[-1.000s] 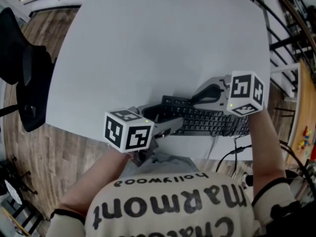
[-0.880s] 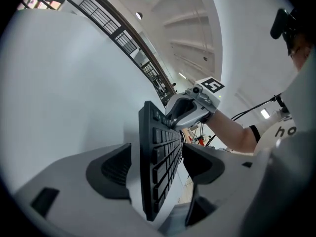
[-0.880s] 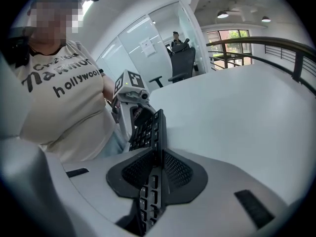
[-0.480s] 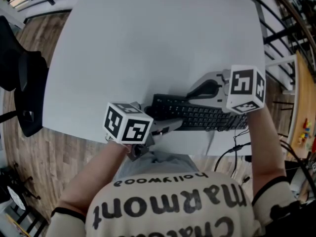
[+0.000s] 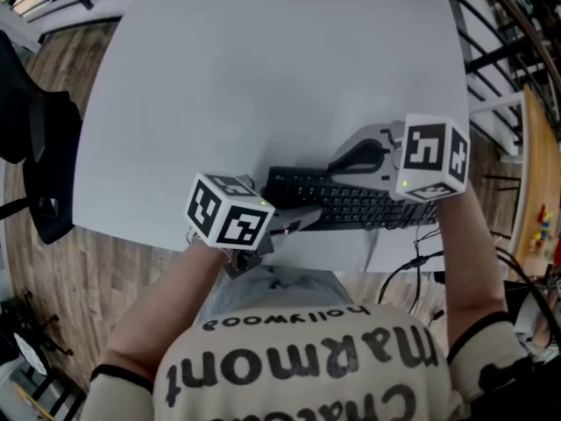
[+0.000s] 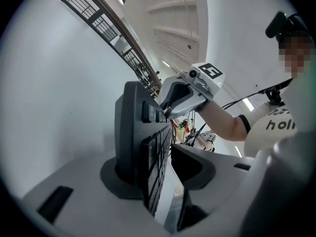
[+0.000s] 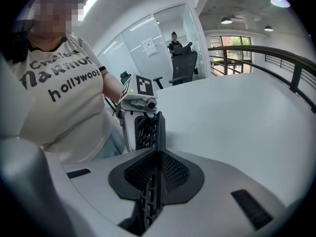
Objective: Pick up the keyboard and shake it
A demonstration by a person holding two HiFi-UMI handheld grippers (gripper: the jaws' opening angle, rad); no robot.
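White table (image 5: pixel 263 77) fills most of the head view, and the black keyboard (image 5: pixel 351 207) lies near its front edge, close to the person. Its long side runs from left to right, so one end points at each hand. At the left end sits the left gripper (image 6: pixel 163 174). Its jaws are closing, and the end of the keyboard is between them. The back of the keyboard looks like it rests on one pad, but the other pad is not on the keys yet (a thin strip of light shows in the gap). At the right end, the right gripper (image 7: pixel 157 174) has its jaws nearly together and pinches the thin keyboard between its two dark pads. From there the keyboard runs straight away toward the left gripper. I cannot tell if the keyboard is off the table. I think the next move turns on that left end: it sits right inside the jaws, so the left gripper only needs to squeeze, not reach. Then both ends would be held for the lift and shake.
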